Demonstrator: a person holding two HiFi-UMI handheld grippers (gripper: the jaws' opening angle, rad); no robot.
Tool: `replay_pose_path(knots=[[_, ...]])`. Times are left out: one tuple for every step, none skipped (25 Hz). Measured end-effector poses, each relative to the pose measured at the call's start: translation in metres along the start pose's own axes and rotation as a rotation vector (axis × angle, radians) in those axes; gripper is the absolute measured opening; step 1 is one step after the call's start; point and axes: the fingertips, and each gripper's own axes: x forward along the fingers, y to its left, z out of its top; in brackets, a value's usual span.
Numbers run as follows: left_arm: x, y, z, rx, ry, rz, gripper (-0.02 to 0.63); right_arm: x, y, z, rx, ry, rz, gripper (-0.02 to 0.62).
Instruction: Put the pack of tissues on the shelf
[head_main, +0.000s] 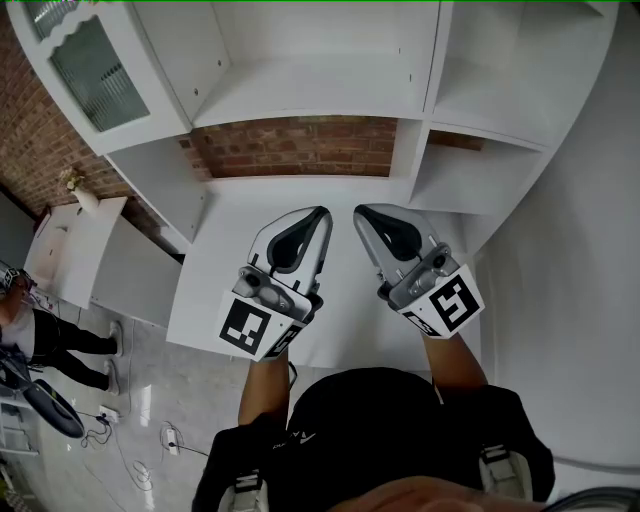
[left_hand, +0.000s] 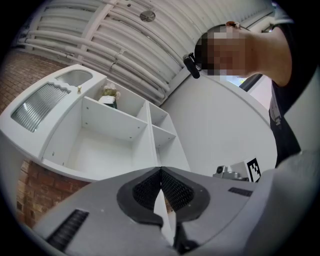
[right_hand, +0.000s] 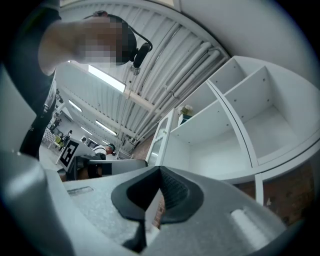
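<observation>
**Both tongs clenched and empty in front of a bare white shelf**

Head view: the left gripper (head_main: 322, 212) and the right gripper (head_main: 358, 210) are held side by side, near each other, over a smooth white counter (head_main: 225, 250). Each has a grey plastic shell with black rubbery pads and carries a cube with a black-and-white square marker. Each pair of jaws is pressed tip to tip with nothing between. Beyond them stands the shelf unit (head_main: 310, 100), made of flat matt white boards in square compartments. Rough red brick (head_main: 300, 145) shows behind its lower opening. A door with ribbed glass (head_main: 85, 55) hangs at the upper left. Glossy floor tiles (head_main: 150, 390) lie at the lower left, where a person (head_main: 40, 340) stands.

Left gripper view: the left gripper (left_hand: 160, 169) is clenched, its waffle-textured pads meeting at the tip. Ahead are the shelf unit (left_hand: 110, 135), its compartments white with small peg holes, and the ribbed glass (left_hand: 35, 107). A small object (left_hand: 107, 95) sits on an upper board, too small to tell what it is. A ribbed metal ceiling (left_hand: 125, 35) runs above.

Right gripper view: the right gripper (right_hand: 160, 169) is likewise shut on nothing. The shelf unit (right_hand: 250, 125) fills the right side.

The pack of tissues shows in none of the three views, so neither its place nor its look can be told.
</observation>
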Motion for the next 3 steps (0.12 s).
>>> replay_pose_path(knots=[[0.0008, -0.0010, -0.0001, -0.001, -0.001, -0.001, -0.002, -0.0007, -0.0003, -0.0001, 0.001, -0.001, -0.001, 0.000], [0.0015, -0.0020, -0.0005, -0.001, -0.001, -0.002, -0.002, -0.0016, -0.0007, -0.0004, 0.002, -0.002, -0.002, 0.000], [0.0023, -0.0030, -0.0008, -0.002, -0.002, -0.003, -0.002, -0.0026, -0.0011, -0.0008, 0.003, -0.002, -0.002, 0.000]])
